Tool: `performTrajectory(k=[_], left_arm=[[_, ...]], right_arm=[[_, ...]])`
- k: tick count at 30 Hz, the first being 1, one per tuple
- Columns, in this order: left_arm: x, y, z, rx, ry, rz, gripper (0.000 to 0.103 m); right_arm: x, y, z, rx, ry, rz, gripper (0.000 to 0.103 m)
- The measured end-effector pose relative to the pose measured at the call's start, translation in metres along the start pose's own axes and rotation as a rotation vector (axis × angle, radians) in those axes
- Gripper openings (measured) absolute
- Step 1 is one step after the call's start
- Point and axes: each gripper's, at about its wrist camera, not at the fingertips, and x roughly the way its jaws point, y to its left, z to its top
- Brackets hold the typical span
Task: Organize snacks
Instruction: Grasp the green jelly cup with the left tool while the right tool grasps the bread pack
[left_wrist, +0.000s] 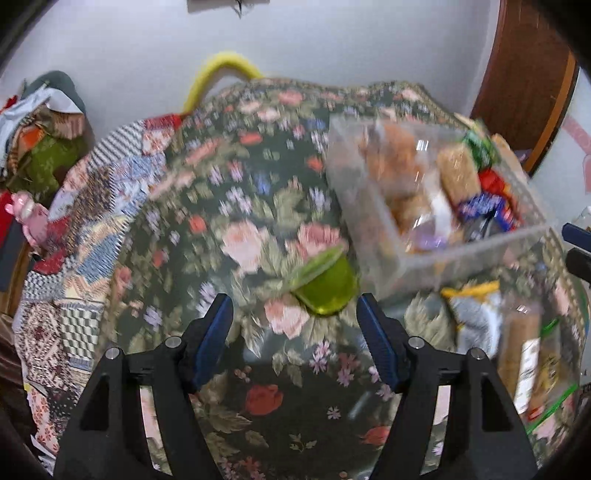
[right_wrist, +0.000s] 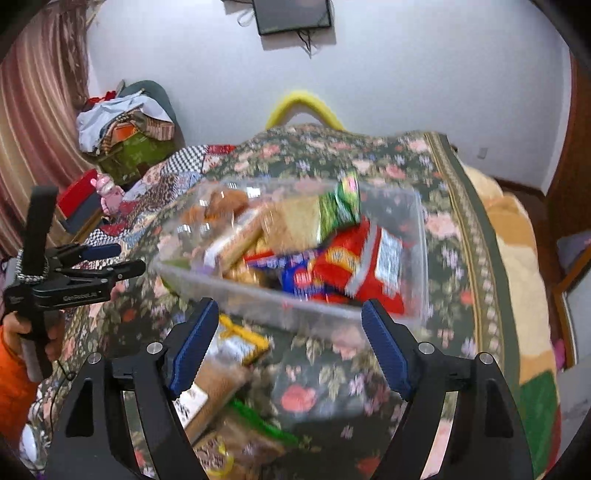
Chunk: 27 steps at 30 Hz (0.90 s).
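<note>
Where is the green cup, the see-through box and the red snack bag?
green cup (left_wrist: 328, 291): left wrist view, on its green side.
see-through box (right_wrist: 258, 295): right wrist view, on its near wall.
red snack bag (right_wrist: 354, 254): right wrist view, on its red front.

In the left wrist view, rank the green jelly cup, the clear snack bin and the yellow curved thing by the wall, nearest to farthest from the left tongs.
1. Green jelly cup: just ahead of the open left tongs, toward the right finger, on the floral blanket.
2. Clear snack bin: farther ahead, to the right.
3. Yellow curved thing: at the wall, beyond the blanket.
</note>
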Motion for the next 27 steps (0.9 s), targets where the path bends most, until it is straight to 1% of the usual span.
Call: performTrajectory(k=[4,6,9,12,15,17,22,24,25,26,27], left_arm=[[0.031,-0.003,-0.003,0.016,0.062,-0.023,0.069],[0.040,-0.004,0.001,0.024,0.059,-0.019,0.070],[0.049,-0.006,0.006,0.040,0.057,-0.026,0.072],[0.051,-0.009,0.010,0.095,0.050,-0.008,0.073],[0.052,-0.008,0.013,0.143,0.042,0.004,0.078],[0.053,-0.005,0.014,0.158,0.038,0.004,0.078],[0.056,0.009,0.019,0.108,0.023,0.024,0.078],[0.058,0.011,0.023,0.084,0.001,0.030,0.078],[0.058,0.010,0.025,0.075,-0.010,0.028,0.078],[0.059,0.009,0.026,0.073,-0.018,0.024,0.072],[0.061,0.007,0.027,0.076,-0.019,0.011,0.062]], right_arm=[[0.006,-0.006,-0.015,0.010,0.043,-0.027,0.078],[0.009,-0.009,-0.021,0.011,0.062,-0.045,0.077],[0.017,-0.016,-0.027,0.034,0.098,-0.045,0.078],[0.022,-0.022,-0.030,0.053,0.115,-0.045,0.078],[0.024,-0.022,-0.033,0.056,0.119,-0.046,0.078],[0.025,-0.020,-0.035,0.058,0.123,-0.039,0.078],[0.026,-0.018,-0.038,0.063,0.128,-0.016,0.077],[0.027,-0.018,-0.040,0.073,0.134,-0.009,0.078],[0.027,-0.019,-0.040,0.081,0.137,-0.003,0.078],[0.027,-0.020,-0.040,0.090,0.140,0.003,0.078],[0.027,-0.020,-0.040,0.095,0.141,0.006,0.078]])
